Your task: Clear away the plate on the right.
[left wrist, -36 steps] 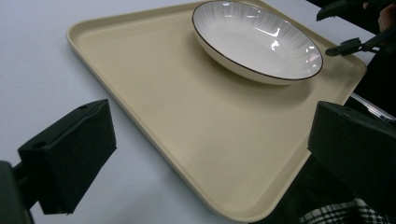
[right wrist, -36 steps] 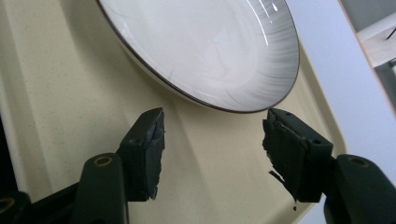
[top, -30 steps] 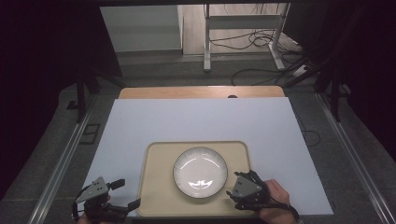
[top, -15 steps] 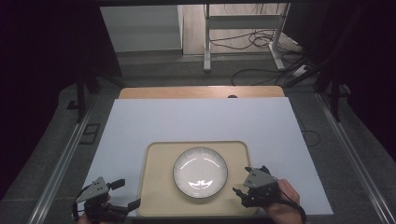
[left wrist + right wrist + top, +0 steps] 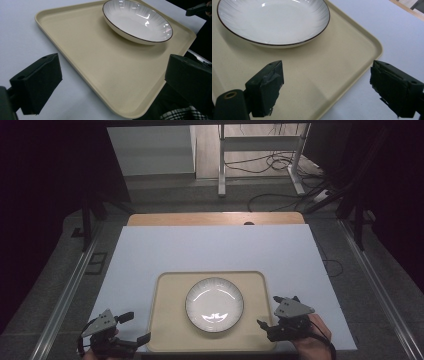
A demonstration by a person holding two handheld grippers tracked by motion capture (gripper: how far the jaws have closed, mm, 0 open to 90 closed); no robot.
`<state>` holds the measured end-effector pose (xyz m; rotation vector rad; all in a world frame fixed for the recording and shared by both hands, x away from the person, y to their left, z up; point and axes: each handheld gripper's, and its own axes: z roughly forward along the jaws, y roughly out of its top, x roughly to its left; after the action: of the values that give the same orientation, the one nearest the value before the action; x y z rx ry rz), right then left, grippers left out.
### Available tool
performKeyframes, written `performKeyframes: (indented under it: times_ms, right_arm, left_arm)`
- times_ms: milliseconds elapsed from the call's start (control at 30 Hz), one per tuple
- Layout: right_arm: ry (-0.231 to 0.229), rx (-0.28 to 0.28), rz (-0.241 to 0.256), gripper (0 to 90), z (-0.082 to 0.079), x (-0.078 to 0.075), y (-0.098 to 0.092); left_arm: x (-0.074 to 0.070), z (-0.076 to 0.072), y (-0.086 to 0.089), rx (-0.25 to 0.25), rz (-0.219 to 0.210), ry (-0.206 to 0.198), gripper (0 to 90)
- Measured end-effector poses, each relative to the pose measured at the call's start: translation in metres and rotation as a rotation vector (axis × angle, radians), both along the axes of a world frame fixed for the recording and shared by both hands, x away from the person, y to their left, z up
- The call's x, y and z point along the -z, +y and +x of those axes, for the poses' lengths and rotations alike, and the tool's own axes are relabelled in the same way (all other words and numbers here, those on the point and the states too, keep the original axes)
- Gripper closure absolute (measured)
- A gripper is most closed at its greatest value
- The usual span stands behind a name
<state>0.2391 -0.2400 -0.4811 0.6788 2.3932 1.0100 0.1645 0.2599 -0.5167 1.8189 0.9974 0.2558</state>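
Observation:
A beige tray (image 5: 170, 320) lies near the front edge of the white table, with a white dark-rimmed plate (image 5: 214, 304) at its middle. At the tray's front left corner my left gripper (image 5: 136, 327) stands open. In the left gripper view that gripper (image 5: 112, 82) has the tray (image 5: 100, 65) corner between its jaws, and the plate (image 5: 137, 21) lies beyond. My right gripper (image 5: 269, 311) is open at the tray's right edge. In the right gripper view that gripper (image 5: 332, 87) straddles the tray (image 5: 342, 62) rim, with the plate (image 5: 272, 20) ahead to the left. Neither gripper holds anything.
The white tabletop (image 5: 215, 250) stretches behind and beside the tray, with a wooden strip (image 5: 215, 218) at its far edge. Metal rails run down both sides. Cables (image 5: 270, 165) and a frame's legs sit on the floor beyond. The right gripper's tip (image 5: 197, 8) shows far off in the left gripper view.
My right gripper has shifted to the right, away from the plate and out to the tray's right edge. The left gripper, tray and plate have stayed put.

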Motion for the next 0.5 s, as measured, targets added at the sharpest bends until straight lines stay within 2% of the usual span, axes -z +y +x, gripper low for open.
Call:
performKeyframes:
  times_ms: [333,500]
  right_arm:
    - [0.015,0.073,0.121,10.0,-0.004,-0.002,-0.028]
    - [0.031,0.12,0.158,9.6,-0.005,0.0,-0.041]
  left_arm:
    - [0.0,0.0,0.0,-0.002,0.001,0.001,0.7]
    - [0.0,0.0,0.0,-0.005,0.0,0.001,0.7]
